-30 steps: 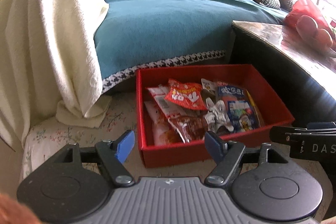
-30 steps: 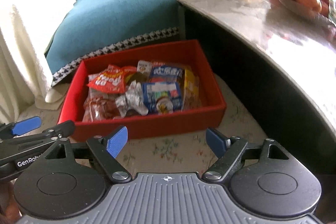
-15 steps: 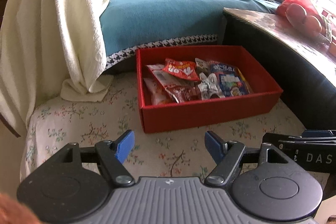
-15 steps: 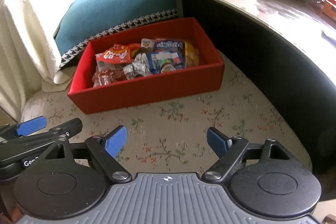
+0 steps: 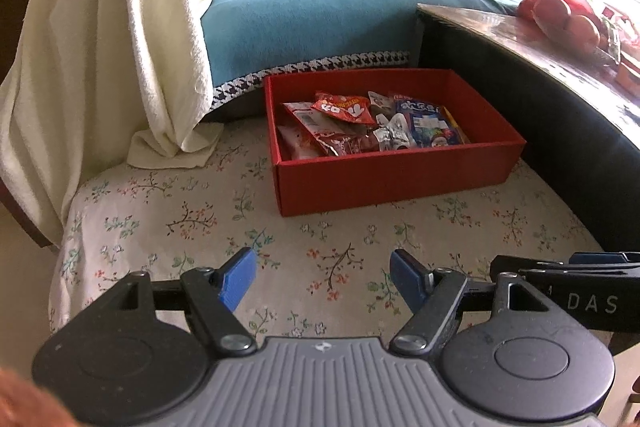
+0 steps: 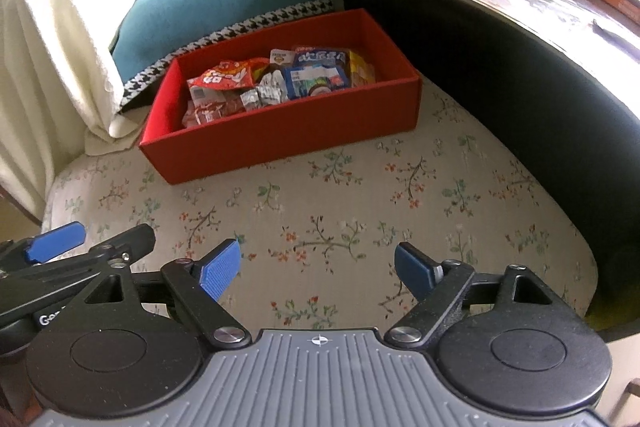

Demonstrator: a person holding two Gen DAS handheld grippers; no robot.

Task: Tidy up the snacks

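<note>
A red box [image 5: 400, 175] [image 6: 280, 139] sits on a floral cushion and holds several snack packets [image 5: 372, 123] [image 6: 276, 79], red ones to the left and blue ones to the right. My left gripper [image 5: 324, 277] hangs open over the floral cloth, well short of the box, with nothing between its blue pads. My right gripper [image 6: 318, 267] is open too, also empty, over the cloth nearer than the box. Each gripper shows at the edge of the other's view.
The floral cushion [image 5: 192, 223] [image 6: 360, 211] spreads between the grippers and the box. A dark table [image 5: 552, 67] [image 6: 520, 27] with fruit stands on the right. A sofa with a teal cover [image 5: 312, 19] and a white towel [image 5: 108, 39] lies behind and left.
Both grippers have drawn back from the red box, which now looks smaller and farther up in both views. More floral cloth shows in front of the pads. Both stay open and empty.
</note>
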